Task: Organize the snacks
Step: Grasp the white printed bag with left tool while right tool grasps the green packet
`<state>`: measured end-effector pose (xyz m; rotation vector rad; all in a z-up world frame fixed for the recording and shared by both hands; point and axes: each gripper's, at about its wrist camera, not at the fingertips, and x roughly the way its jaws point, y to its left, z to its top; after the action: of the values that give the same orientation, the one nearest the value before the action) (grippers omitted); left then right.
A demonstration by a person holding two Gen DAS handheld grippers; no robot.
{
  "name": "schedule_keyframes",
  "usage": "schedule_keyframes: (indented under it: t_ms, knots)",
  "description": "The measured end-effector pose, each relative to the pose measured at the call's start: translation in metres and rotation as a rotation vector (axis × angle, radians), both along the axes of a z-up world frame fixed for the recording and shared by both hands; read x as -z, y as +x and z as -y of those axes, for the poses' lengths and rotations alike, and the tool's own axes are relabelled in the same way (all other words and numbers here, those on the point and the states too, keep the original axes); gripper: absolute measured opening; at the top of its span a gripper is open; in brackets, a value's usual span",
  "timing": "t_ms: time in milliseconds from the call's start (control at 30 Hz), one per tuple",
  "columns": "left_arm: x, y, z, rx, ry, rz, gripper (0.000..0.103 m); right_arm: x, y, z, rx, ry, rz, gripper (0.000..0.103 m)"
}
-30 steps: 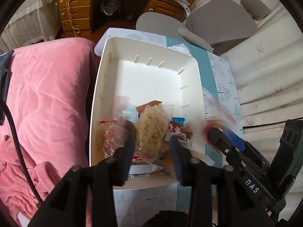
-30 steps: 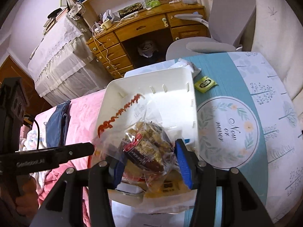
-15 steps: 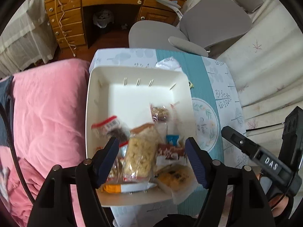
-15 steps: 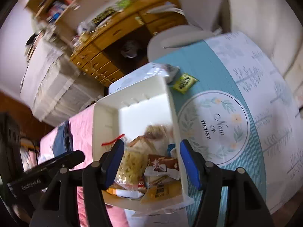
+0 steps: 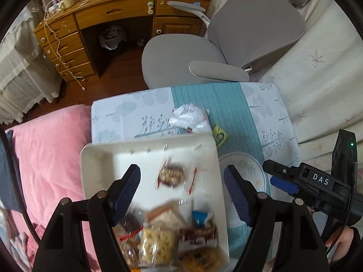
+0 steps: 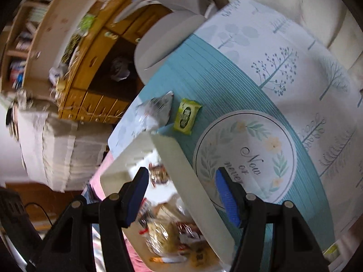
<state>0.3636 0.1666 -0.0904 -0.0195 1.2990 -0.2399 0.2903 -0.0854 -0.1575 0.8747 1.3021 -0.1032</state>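
While wrapped snacks [image 5: 168, 233] lie heaped in the white tray [image 5: 95, 172] on the patterned tablecloth [image 6: 261, 72], the left gripper [image 5: 181, 192] has just been opening, its jaws empty, and the right gripper [image 6: 181, 195] likewise gapes empty above the tray's rim.

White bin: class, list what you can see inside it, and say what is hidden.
Inside the bin lie wrapped snacks: one packet alone mid-floor, the rest heaped at the near end. Packets beneath the heap are covered, and blur hides the labels.
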Motion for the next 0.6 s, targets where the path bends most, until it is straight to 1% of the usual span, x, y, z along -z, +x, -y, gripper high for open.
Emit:
schedule_keyframes:
  t_ms: [267,367,467,600]
  knots:
    - [0.047,0.052,0.033,0.02,0.002,-0.021,0.075,0.051,0.045,0.017,0.11,0.123,-0.095,0.062]
    - [0.064,0.065,0.043,0.033,0.014,-0.024,0.075,0.069,0.061,0.019,0.145,0.152,-0.136,0.062]
    - [0.085,0.08,0.052,0.048,0.032,-0.047,0.075,0.085,0.075,0.018,0.169,0.148,-0.182,0.062]
    - [0.107,0.094,0.054,0.045,0.049,-0.075,0.075,0.105,0.093,0.014,0.153,0.139,-0.246,0.062]
